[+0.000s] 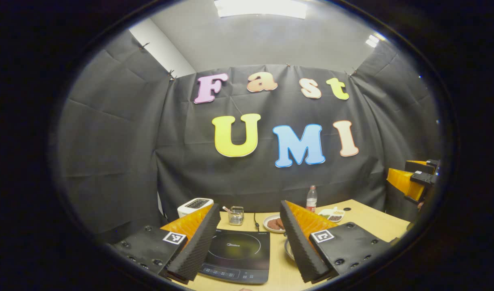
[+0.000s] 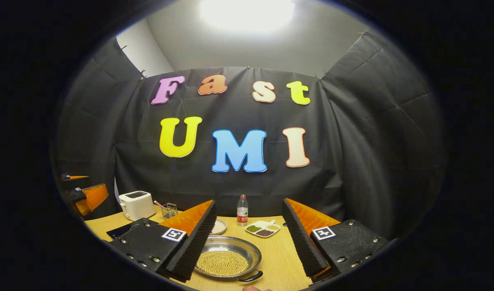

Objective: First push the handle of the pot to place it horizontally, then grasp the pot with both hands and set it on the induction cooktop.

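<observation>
In the right gripper view we hold our right claw released above the table, its fingers spread either side of the pot, which sits on the table with beans in it and its dark handle toward us. In the left gripper view our left claw is likewise released, over the induction cooktop. Farther back stand a toaster, a bottle and a divided dish.

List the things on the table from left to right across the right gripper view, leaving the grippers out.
Toaster → wire basket → pot with beans → water bottle → divided dish.
</observation>
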`<state>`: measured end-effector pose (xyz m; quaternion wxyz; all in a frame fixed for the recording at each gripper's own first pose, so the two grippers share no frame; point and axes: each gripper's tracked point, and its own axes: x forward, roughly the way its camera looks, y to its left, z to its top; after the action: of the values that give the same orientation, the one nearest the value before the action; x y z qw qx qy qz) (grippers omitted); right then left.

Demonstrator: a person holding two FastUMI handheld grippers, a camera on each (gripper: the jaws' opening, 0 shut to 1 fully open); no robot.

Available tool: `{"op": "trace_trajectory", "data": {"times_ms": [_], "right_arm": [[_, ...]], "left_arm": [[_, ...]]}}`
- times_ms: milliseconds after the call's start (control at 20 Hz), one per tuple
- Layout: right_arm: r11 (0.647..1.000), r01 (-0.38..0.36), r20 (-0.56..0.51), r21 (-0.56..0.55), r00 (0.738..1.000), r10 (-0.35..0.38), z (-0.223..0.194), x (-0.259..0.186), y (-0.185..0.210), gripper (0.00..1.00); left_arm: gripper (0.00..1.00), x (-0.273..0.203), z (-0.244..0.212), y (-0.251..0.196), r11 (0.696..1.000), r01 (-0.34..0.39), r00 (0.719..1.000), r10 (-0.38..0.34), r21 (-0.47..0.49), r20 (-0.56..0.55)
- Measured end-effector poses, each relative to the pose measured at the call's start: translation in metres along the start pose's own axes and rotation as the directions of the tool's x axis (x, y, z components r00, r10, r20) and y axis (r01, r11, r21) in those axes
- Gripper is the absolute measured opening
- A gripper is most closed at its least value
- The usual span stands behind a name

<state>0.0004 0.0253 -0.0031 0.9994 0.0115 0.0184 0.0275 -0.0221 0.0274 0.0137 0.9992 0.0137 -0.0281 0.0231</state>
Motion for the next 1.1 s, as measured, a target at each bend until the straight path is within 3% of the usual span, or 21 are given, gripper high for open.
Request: {"op": "trace_trajectory", "data": {"times_ms": [150,250,300,350,450,500,550,850,950,1000,1100], "right_arm": [[1.000,-0.019,-0.035,-0.008,0.999,0.019,-0.010,-0.001,0.007,0.96],[0.999,-0.029,-0.053,-0.014,0.998,0.028,-0.012,-0.001,0.011,0.75],[1.000,-0.015,-0.064,-0.015,0.998,0.014,-0.016,0.004,0.015,0.72],[1.000,-0.018,-0.066,-0.011,0.998,0.018,-0.013,0.001,0.016,0.51],[0.999,-0.045,-0.085,-0.013,0.995,0.044,-0.020,0.002,0.024,0.37],[0.999,-0.007,-0.085,-0.033,0.996,0.004,-0.020,0.003,0.015,0.37],[0.999,-0.016,-0.071,-0.030,0.997,0.014,-0.014,0.001,0.017,0.05],[0.992,-0.119,-0.108,-0.030,0.987,0.115,-0.028,0.000,0.061,0.07],[0.991,-0.133,-0.137,-0.028,0.982,0.128,-0.036,-0.001,0.073,0.07],[0.990,-0.141,-0.155,-0.023,0.978,0.136,-0.043,-0.003,0.080,0.07],[0.986,-0.167,-0.202,-0.014,0.966,0.161,-0.058,-0.006,0.094,0.07]], "left_arm": [[0.97,-0.002,-0.001,0.003,1.000,-0.004,1.000,0.004,-0.003,-0.002],[0.96,-0.004,-0.003,0.007,1.000,-0.008,1.000,0.008,0.000,-0.006],[0.96,-0.005,-0.003,0.007,1.000,-0.010,1.000,0.010,0.001,-0.009],[0.96,-0.005,-0.004,0.009,1.000,-0.012,1.000,0.012,0.001,-0.010],[0.94,-0.006,-0.003,0.013,1.000,-0.021,1.000,0.021,-0.001,-0.011],[0.94,-0.006,-0.004,0.018,1.000,-0.025,1.000,0.025,-0.005,-0.009],[0.94,-0.004,-0.005,0.021,1.000,-0.026,1.000,0.026,-0.006,-0.008],[0.94,-0.003,-0.009,0.041,0.999,-0.032,0.999,0.032,-0.013,-0.005],[0.99,-0.001,-0.012,0.047,1.000,-0.021,1.000,0.020,-0.019,-0.006],[0.94,0.000,-0.012,0.052,1.000,-0.017,1.000,0.017,-0.016,-0.003],[0.94,0.004,-0.015,0.063,1.000,-0.009,1.000,0.009,-0.007,0.005]]}}
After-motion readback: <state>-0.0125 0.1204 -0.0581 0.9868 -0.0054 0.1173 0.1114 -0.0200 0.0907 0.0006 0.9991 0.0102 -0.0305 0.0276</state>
